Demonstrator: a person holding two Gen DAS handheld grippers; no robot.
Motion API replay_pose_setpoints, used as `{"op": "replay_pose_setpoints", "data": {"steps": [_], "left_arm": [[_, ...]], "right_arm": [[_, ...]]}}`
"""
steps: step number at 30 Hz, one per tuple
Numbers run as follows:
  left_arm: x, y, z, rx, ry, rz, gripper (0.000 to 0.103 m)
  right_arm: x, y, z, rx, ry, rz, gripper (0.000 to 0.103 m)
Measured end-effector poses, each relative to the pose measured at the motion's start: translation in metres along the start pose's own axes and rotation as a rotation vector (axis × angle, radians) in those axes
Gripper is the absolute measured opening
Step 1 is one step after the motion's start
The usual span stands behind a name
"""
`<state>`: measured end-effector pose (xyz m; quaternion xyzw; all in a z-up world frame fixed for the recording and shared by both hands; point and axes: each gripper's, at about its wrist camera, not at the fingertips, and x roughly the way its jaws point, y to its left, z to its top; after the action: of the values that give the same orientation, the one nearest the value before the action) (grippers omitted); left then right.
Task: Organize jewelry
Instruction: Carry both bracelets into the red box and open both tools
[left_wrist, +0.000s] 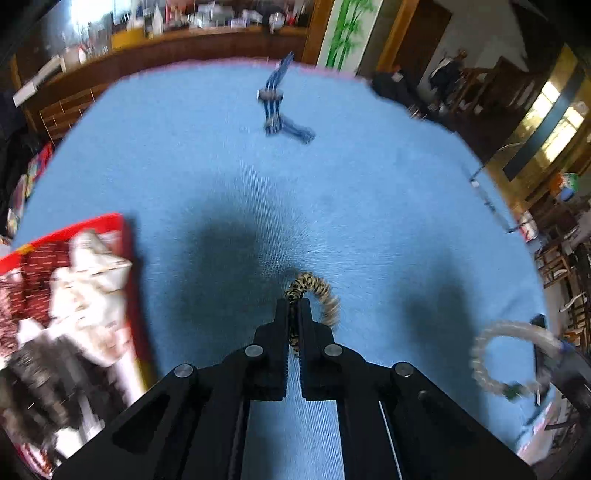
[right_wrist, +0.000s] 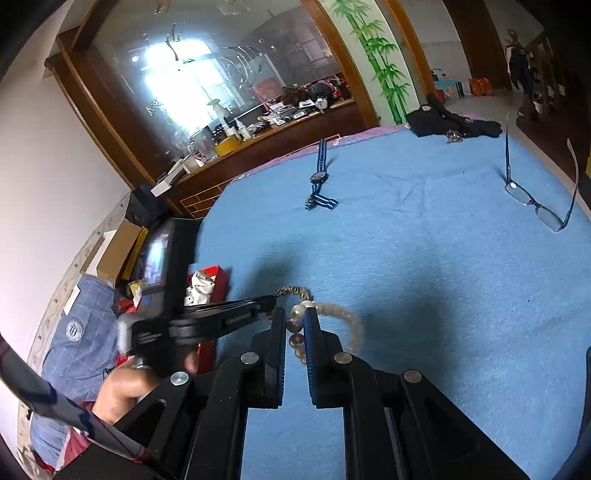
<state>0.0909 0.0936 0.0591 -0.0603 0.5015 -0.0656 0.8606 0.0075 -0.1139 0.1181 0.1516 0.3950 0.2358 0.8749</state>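
Note:
My left gripper (left_wrist: 294, 304) is shut on a leopard-print band (left_wrist: 325, 295), which curls out to the right of its tips just above the blue cloth (left_wrist: 369, 184). In the right wrist view the same band (right_wrist: 295, 291) hangs at the left gripper's tips (right_wrist: 272, 302), close to the left of my right gripper. My right gripper (right_wrist: 294, 314) is shut on a pale bead bracelet (right_wrist: 347, 317), whose loop arcs to the right of its fingers. The bracelet (left_wrist: 480, 354) also shows blurred at the right of the left wrist view.
A red box (left_wrist: 125, 236) holding white and dark items sits at the left edge of the cloth. A blue striped watch (right_wrist: 318, 177) lies far back. Glasses (right_wrist: 535, 206) rest at the right, dark clothing (right_wrist: 443, 118) at the far edge. A person's hand (right_wrist: 125, 387) holds the left gripper.

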Motion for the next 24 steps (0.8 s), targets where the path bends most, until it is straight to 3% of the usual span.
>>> {"op": "replay_pose_setpoints", "data": {"steps": [7, 12, 17, 24], "left_arm": [[-0.119, 0.015, -0.039, 0.067, -0.188, -0.012, 0.004], [-0.175, 0.042, -0.076, 0.071, -0.25, 0.029, 0.004], [-0.187, 0.081, -0.108, 0.016, -0.241, 0.072, 0.004], [-0.152, 0.133, -0.135, -0.102, -0.162, 0.077, 0.004]], "right_arm": [[-0.001, 0.04, -0.009, -0.072, 0.031, 0.073, 0.01], [0.012, 0.086, -0.023, -0.154, 0.089, 0.153, 0.01], [0.033, 0.126, -0.039, -0.22, 0.15, 0.216, 0.01], [0.088, 0.176, -0.064, -0.265, 0.252, 0.275, 0.01]]}}
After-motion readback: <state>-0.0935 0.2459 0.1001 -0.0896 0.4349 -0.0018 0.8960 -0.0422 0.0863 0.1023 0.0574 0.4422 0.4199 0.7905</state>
